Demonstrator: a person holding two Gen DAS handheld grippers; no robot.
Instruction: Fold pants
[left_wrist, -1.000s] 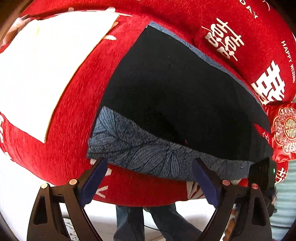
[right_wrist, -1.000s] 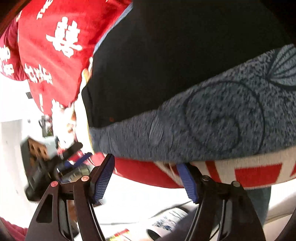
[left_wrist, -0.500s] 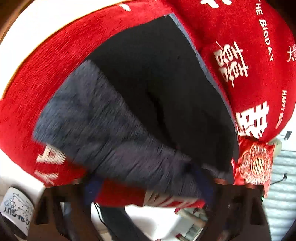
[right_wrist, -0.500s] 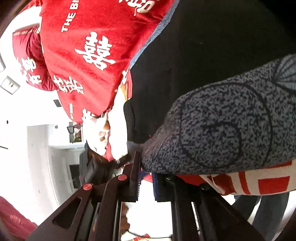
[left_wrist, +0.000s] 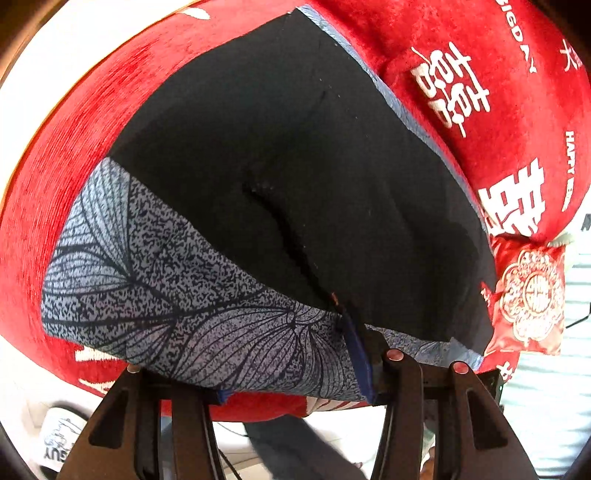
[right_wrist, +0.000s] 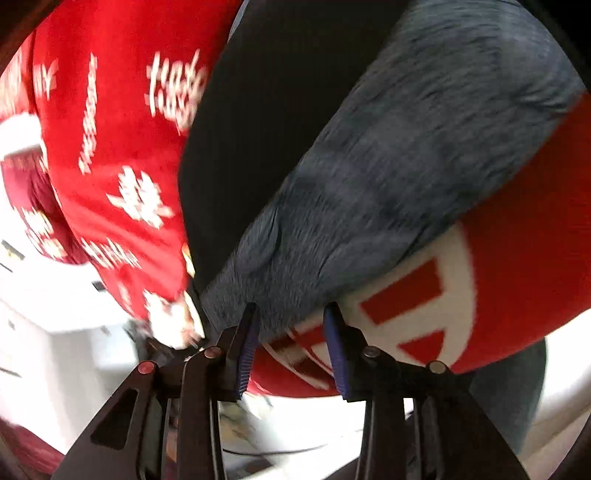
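Black pants (left_wrist: 295, 166) with a grey leaf-print band (left_wrist: 166, 295) lie spread on a red bedcover (left_wrist: 55, 184). My left gripper (left_wrist: 295, 321) reaches over the near edge of the band. Its jaws are closing with the band between them. The cloth drapes over and hides the left finger; the right blue pad (left_wrist: 356, 354) stands against the cloth. In the blurred right wrist view, my right gripper (right_wrist: 291, 308) is at the band (right_wrist: 388, 184) near its corner. Its jaws are opening, with only the band's edge at the tips.
Red pillows with white characters (left_wrist: 480, 92) and a small embroidered red cushion (left_wrist: 528, 291) lie just right of the pants. Below the bed edge are a white shoe (left_wrist: 55, 439) and a person's jeans leg (left_wrist: 295, 450). White furniture (right_wrist: 55, 314) stands left in the right wrist view.
The left jaws narrowed from wide open around the band as the camera came closer. The right jaws snapped shut at the band's corner, then parted while the hand swung sideways.
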